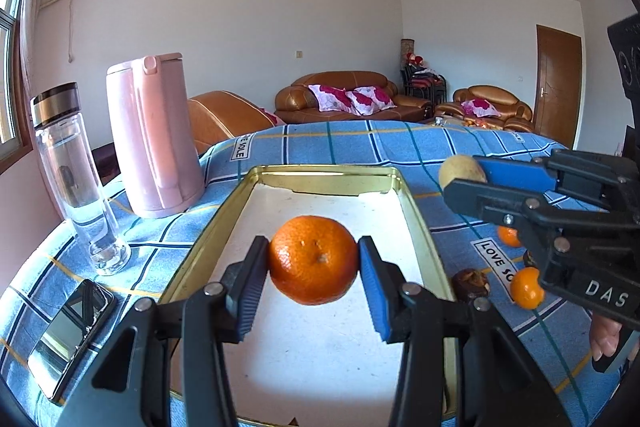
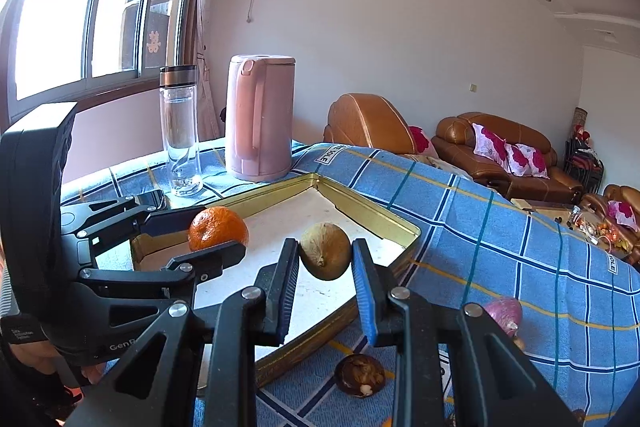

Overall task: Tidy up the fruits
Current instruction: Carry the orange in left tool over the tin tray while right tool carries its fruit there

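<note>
The left tool (image 1: pixel 314 261) is clamped on a mandarin orange (image 1: pixel 314 259), holding it clear above the white floor of the gold-rimmed tin tray (image 1: pixel 420 227). The right tool (image 2: pixel 325 261) pinches a brownish-green kiwi-like fruit (image 2: pixel 325 251), also hanging above that tray, close to its near-right rim. Both fruits are gripped and neither is set down yet; the tray floor looks bare, so I judge the sorting to be at an early stage.

Still waiting on the blue checked cloth of the bench (image 1: pixel 400 143), to the right of the left tool, lie two small oranges (image 1: pixel 526 287) and a dark brown fruit (image 1: pixel 471 283) (its kind is hard to tell).

The left wrist view shows those small oranges and a phone (image 1: pixel 68 335) beside the tray. Only the right wrist view shows a purplish fruit (image 2: pixel 505 313), half hidden behind the right tool.
</note>
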Available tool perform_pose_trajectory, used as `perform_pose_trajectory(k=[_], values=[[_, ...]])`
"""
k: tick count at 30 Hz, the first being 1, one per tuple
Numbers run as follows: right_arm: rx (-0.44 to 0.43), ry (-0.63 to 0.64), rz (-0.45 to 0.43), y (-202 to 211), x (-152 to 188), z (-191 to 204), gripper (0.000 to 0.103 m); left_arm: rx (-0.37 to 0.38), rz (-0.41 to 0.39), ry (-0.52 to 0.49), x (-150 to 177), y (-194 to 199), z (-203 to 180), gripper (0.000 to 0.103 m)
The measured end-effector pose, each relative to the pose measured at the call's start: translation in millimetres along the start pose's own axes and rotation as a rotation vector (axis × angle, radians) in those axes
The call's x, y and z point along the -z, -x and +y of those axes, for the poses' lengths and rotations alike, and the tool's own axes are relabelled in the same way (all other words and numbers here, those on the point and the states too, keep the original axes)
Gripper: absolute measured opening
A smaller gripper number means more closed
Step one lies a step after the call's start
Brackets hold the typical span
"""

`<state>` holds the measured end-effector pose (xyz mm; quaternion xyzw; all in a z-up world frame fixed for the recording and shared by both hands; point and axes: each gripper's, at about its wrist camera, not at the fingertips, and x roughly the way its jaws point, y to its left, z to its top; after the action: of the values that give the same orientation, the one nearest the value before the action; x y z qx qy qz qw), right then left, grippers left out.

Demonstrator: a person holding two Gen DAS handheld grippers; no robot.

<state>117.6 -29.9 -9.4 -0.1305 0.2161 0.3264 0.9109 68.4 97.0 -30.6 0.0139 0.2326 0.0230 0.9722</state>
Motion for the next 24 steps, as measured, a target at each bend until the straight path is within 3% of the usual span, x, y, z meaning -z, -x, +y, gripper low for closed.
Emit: perform_pose_trajectory(k=[24], values=[[-0.05, 0.011, 0.158, -60.6, 16.3, 30.7, 0.029, -0.017, 0.165, 0.035, 7.7, -35.5, 31.2, 0.047]])
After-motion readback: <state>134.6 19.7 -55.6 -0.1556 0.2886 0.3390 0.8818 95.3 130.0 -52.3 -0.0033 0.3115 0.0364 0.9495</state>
